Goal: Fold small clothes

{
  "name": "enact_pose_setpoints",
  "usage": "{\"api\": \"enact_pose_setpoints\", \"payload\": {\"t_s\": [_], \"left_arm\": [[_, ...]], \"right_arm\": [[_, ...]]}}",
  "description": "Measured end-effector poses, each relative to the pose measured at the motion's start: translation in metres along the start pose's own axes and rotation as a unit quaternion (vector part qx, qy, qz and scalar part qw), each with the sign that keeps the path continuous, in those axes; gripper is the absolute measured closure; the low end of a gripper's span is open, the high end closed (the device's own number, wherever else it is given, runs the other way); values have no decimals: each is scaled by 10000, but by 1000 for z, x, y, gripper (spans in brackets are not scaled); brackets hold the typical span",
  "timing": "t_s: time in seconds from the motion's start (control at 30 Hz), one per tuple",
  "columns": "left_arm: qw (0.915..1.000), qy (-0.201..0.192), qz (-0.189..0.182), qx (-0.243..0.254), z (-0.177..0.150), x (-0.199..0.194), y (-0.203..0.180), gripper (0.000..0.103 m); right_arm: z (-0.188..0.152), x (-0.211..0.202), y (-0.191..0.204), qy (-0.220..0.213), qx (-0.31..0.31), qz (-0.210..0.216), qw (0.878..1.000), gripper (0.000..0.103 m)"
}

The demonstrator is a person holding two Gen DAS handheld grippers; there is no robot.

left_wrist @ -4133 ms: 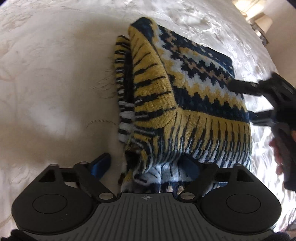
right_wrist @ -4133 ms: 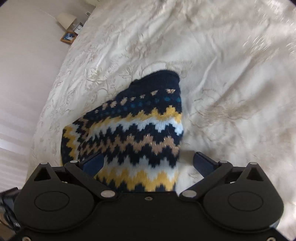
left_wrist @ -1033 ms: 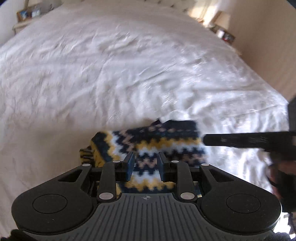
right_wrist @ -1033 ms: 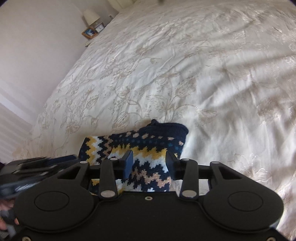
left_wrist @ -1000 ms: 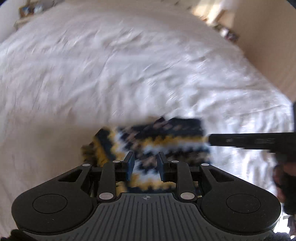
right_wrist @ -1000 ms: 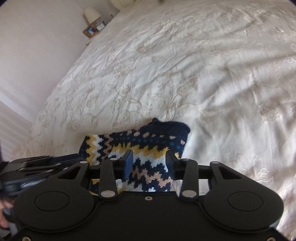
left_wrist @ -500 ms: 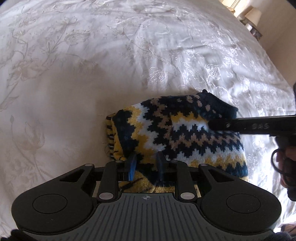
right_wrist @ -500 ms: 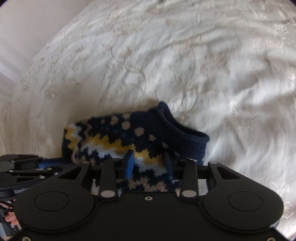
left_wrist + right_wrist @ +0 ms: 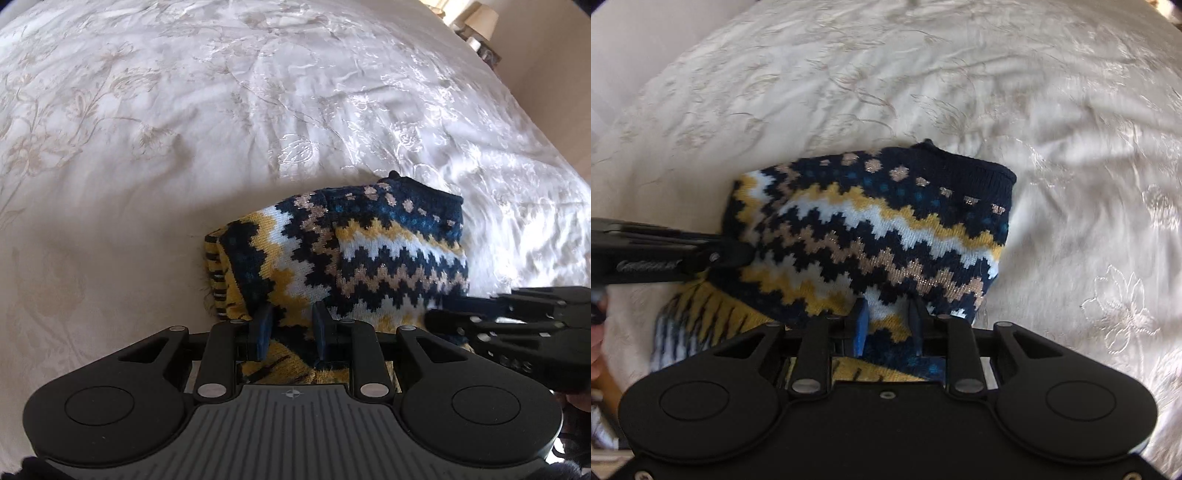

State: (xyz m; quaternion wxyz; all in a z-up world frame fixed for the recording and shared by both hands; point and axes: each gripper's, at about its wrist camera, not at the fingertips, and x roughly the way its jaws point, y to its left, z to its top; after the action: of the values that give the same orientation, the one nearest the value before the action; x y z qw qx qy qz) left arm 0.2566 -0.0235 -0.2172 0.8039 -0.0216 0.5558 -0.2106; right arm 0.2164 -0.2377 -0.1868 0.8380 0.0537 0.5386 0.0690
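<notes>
A small knit sweater [image 9: 369,251] in navy, yellow, white and tan zigzags lies folded on the white bedspread [image 9: 184,110]. My left gripper [image 9: 291,325] is shut on its near edge at the left end, with yellow knit pinched between the blue pads. In the right wrist view the sweater [image 9: 871,221] fills the middle. My right gripper [image 9: 888,321] has its jaws closing on the near edge, knit pressed between them. Each gripper shows from the side in the other's view: the right gripper [image 9: 443,314] and the left gripper [image 9: 738,254].
The embroidered bedspread [image 9: 1071,147] spreads out on all sides of the sweater. A lamp [image 9: 484,22] and a beige wall stand beyond the bed's far right corner. Part of a hand [image 9: 596,343] shows at the left edge.
Both grippers have sunk toward the bed with the sweater, which now lies flatter and closer. The right gripper tilted downward and its jaws narrowed on the knit. The left has stayed still lately.
</notes>
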Motion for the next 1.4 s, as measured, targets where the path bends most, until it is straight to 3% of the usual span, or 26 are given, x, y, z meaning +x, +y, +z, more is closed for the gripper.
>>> {"api": "enact_pose_setpoints", "payload": {"t_s": [0.1, 0.17, 0.23, 0.4, 0.47, 0.53, 0.6, 0.67, 0.8, 1.03, 1.4], "left_arm": [[9999, -12, 48, 93, 1, -1, -3, 79], [9999, -50, 44, 116, 0, -4, -4, 79], [9997, -124, 94, 206, -1, -12, -8, 79], [9989, -278, 134, 339, -10, -37, -18, 65], [9985, -301, 148, 441, -16, -47, -23, 54], [9979, -321, 240, 516, -22, -57, -29, 49], [9976, -326, 262, 555, -28, -66, -34, 40], [9975, -301, 325, 544, -34, -74, -37, 21], [9973, -260, 506, 468, -47, -86, -43, 20], [9952, -394, 796, 412, -68, -112, -58, 20], [9910, -688, 1052, 466, -94, -148, -93, 20]], "right_arm": [[4, -6, 3, -98, 158, -130, 9997, 62], [1, -16, 3, -250, 255, -149, 9993, 48], [-6, -30, 5, -404, 349, -263, 9982, 18], [-27, -63, 10, -770, 582, -528, 9939, 16], [-34, -75, 14, -927, 677, -634, 9914, 11], [-40, -87, 15, -1078, 827, -655, 9886, 0], [-45, -96, 19, -1159, 894, -662, 9870, 0], [-46, -101, 22, -1147, 934, -612, 9871, 0], [-54, -112, 27, -1142, 1041, -521, 9866, 0], [-74, -131, 35, -1055, 893, -839, 9868, 0], [-100, -176, 25, -1245, 1180, -704, 9827, 0]]}}
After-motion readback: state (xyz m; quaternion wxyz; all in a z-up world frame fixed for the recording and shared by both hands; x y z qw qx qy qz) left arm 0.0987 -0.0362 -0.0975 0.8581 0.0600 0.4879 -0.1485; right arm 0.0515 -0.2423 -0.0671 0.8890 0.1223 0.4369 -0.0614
